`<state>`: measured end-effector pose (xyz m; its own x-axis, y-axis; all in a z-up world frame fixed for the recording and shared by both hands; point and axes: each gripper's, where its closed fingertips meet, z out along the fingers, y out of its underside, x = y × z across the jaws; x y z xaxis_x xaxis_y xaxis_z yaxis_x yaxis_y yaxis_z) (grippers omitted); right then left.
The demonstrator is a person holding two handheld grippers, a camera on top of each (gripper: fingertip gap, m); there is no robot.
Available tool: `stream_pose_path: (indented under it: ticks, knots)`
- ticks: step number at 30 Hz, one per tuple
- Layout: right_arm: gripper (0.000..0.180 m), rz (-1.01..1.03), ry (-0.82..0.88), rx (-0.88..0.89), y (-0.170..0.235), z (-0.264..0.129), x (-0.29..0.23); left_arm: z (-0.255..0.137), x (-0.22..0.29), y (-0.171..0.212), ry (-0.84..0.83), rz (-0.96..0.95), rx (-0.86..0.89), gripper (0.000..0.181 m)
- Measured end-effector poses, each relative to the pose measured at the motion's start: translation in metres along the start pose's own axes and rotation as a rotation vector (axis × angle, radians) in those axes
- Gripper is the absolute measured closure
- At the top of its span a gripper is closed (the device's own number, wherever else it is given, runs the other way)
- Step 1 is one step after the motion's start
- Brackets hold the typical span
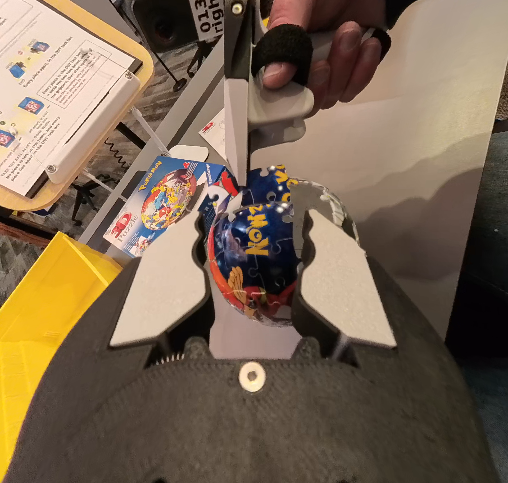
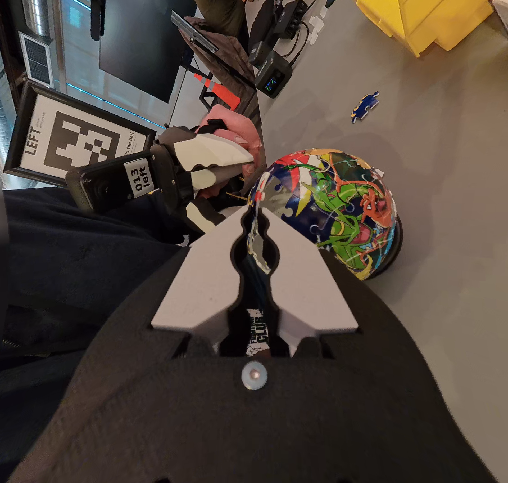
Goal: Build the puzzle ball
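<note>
The puzzle ball (image 1: 255, 252) is mostly built, dark blue with yellow letters. In the right wrist view it (image 2: 338, 211) shows green and orange figures and rests on a black ring stand (image 2: 397, 247). An opening at its top shows the grey inside (image 1: 308, 194). My left gripper (image 1: 253, 216) is closed on the ball; its right finger lies over the opening. My right gripper (image 2: 255, 208) is shut on a curved puzzle piece (image 2: 259, 249) at the opening's rim. It comes down from above in the left wrist view (image 1: 242, 181).
A loose blue piece (image 2: 365, 106) lies on the grey table (image 2: 412, 167). Yellow bins stand at the table's edges (image 1: 55, 291) (image 2: 412, 10). The puzzle box (image 1: 165, 208) and a leaflet (image 1: 213, 131) lie behind the ball. Black power devices (image 2: 272, 76) and a clipboard (image 1: 55, 84) are nearby. The grippers are tip to tip, or close to it.
</note>
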<state>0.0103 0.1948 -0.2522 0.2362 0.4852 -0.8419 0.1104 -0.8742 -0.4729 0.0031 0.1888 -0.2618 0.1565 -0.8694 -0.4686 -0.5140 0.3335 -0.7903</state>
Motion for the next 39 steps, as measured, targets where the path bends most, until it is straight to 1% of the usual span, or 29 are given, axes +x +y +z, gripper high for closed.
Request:
stream_pose_path:
  ticks: [4,10,16,19,23,31,35,39]
  knots:
    - [0.179,0.000,-0.010,0.008,0.000,-0.001,-0.001,-0.005,-0.003,0.000,0.008,-0.026,0.019,0.112]
    - [0.180,-0.013,-0.038,0.025,-0.001,-0.004,-0.008,-0.020,-0.007,0.005,0.052,-0.083,0.063,0.106]
    - [0.179,-0.030,-0.057,0.067,-0.003,-0.011,-0.016,-0.029,-0.009,0.019,0.087,-0.125,0.044,0.095]
    - [0.180,-0.045,-0.055,0.098,-0.003,-0.018,-0.021,-0.033,-0.008,0.026,0.085,-0.145,0.040,0.093]
    - [0.179,-0.063,-0.042,0.144,0.000,-0.028,-0.026,-0.032,-0.008,0.036,0.085,-0.150,0.027,0.091]
    - [0.179,-0.107,-0.069,0.230,0.009,-0.036,-0.033,-0.030,-0.006,0.033,0.078,-0.141,0.036,0.091]
    - [0.179,-0.081,-0.080,0.262,0.012,-0.040,-0.027,-0.028,-0.004,0.038,0.083,-0.163,0.033,0.089]
    - [0.179,-0.048,-0.095,0.267,0.016,-0.037,-0.020,-0.025,-0.002,0.037,0.111,-0.189,0.065,0.085]
